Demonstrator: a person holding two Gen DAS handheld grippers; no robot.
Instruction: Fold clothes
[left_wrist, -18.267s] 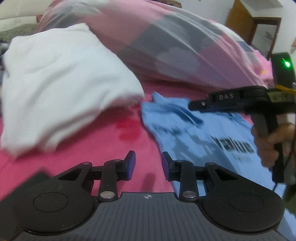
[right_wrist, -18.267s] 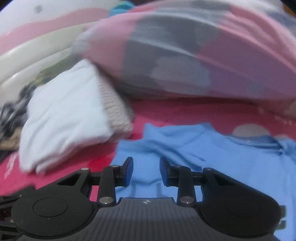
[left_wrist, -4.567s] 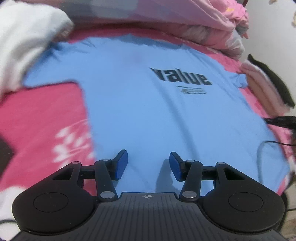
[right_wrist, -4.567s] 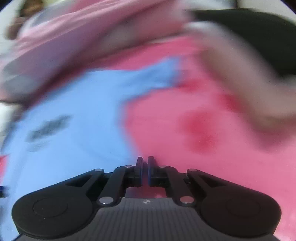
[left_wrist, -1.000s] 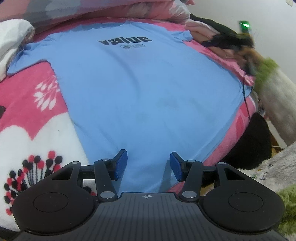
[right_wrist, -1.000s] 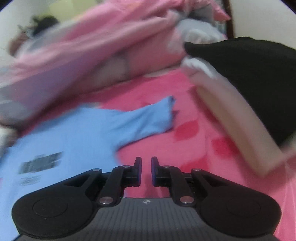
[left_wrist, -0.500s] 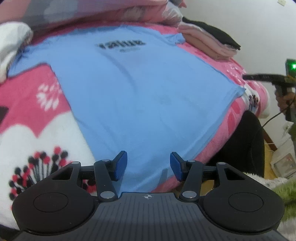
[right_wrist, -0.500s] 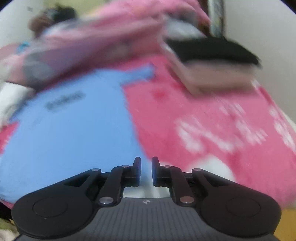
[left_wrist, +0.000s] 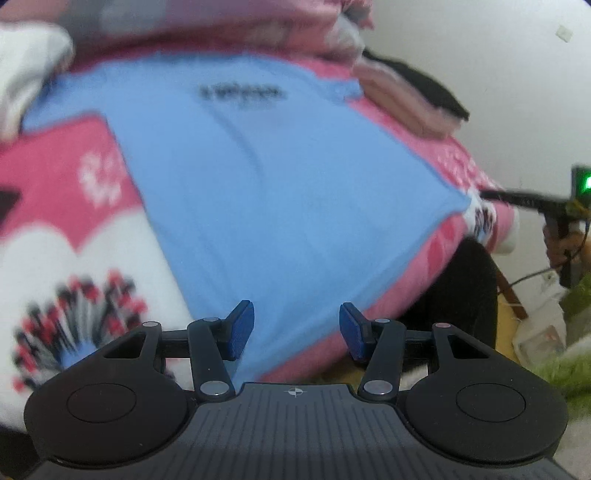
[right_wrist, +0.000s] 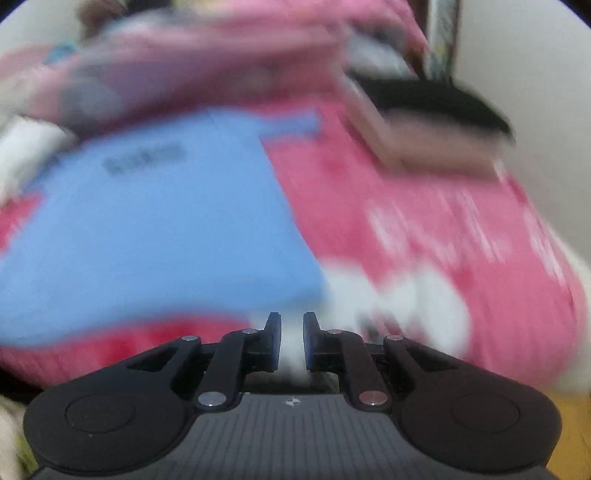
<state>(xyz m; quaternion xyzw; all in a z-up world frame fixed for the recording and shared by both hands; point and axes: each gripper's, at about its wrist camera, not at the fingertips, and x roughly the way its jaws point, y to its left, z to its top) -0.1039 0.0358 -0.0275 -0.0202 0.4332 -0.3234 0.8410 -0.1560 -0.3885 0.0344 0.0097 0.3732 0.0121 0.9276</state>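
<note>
A light blue T-shirt (left_wrist: 266, 177) with dark chest lettering lies flat, front up, on a pink flowered bedspread (left_wrist: 55, 177). My left gripper (left_wrist: 297, 330) hovers open over the shirt's hem near the bed's edge, nothing between its blue pads (left_wrist: 242, 328). In the blurred right wrist view the blue T-shirt (right_wrist: 147, 221) fills the left half. My right gripper (right_wrist: 291, 338) is almost shut, a thin empty gap between its jaws, just below the shirt's near right hem corner. In the left wrist view the right gripper (left_wrist: 487, 192) reaches in from the right, held by a hand (left_wrist: 561, 247).
A folded pink stack with a black garment on top (left_wrist: 406, 107) sits at the far right of the bed, also the folded stack (right_wrist: 424, 122). A pink-grey quilt (left_wrist: 221, 22) lies behind and a white garment (left_wrist: 22, 74) at far left. Past the bed's edge are a dark shape (left_wrist: 461, 295) and floor (right_wrist: 569, 424).
The right gripper swept back from the far sleeve and the folded stack to the shirt's near hem corner. The left gripper drew back slightly, so more of the bed's edge shows.
</note>
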